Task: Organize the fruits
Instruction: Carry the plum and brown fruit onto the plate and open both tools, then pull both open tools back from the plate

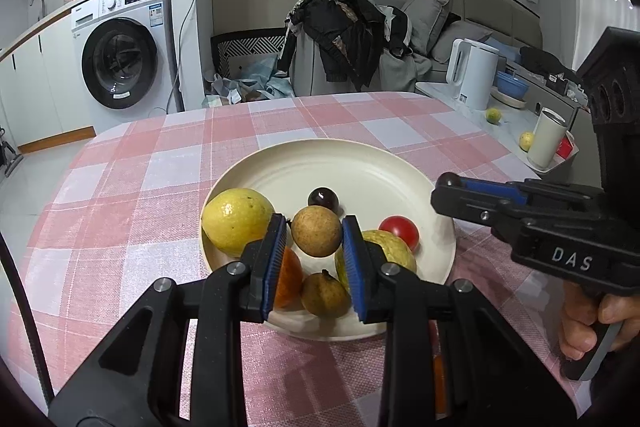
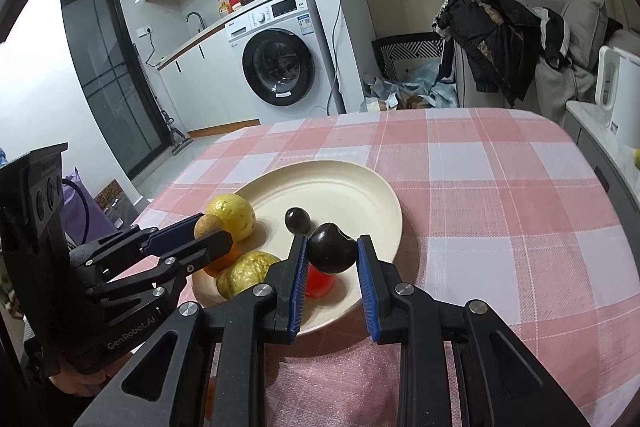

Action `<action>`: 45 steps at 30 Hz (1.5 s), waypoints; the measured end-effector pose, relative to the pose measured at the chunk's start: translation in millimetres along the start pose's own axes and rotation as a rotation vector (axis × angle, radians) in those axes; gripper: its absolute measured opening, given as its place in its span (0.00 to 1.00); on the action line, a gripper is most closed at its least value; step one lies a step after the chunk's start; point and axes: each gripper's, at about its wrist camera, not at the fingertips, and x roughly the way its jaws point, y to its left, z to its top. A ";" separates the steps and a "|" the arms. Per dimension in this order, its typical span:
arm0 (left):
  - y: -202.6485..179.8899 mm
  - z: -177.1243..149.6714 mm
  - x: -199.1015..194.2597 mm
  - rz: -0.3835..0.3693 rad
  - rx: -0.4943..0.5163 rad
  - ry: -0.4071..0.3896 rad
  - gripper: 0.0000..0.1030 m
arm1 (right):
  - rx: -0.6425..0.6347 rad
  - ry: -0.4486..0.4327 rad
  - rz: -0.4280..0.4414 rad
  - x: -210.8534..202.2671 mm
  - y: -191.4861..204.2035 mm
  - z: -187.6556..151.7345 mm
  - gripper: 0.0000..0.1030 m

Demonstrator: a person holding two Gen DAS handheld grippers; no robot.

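A cream plate (image 1: 360, 167) (image 2: 344, 187) sits on the pink checked tablecloth. My left gripper (image 1: 315, 227) is shut on a brown round fruit (image 1: 316, 231) and holds it above the plate. My right gripper (image 2: 332, 251) is shut on a dark cherry (image 2: 332, 253) over the plate's near edge. On the plate lie a yellow lemon (image 1: 236, 219) (image 2: 234, 215), a second dark cherry (image 1: 323, 199) (image 2: 297, 219), a red tomato (image 1: 400, 231) (image 2: 320, 281), a yellow-green fruit (image 1: 394, 251) (image 2: 250, 269), another brown fruit (image 1: 324, 293) and an orange fruit (image 1: 288, 279).
A white kettle (image 1: 474, 73) and a white cup (image 1: 546, 141) stand on a side counter at the right with two small yellow fruits (image 1: 493, 115). A chair piled with dark clothes (image 1: 344, 31) stands behind the table. A washing machine (image 1: 120, 55) is at the back left.
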 end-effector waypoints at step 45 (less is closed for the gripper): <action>13.6 -9.6 -24.6 0.051 -0.050 -0.028 0.81 | -0.036 0.004 -0.067 5.3 3.6 -7.9 0.77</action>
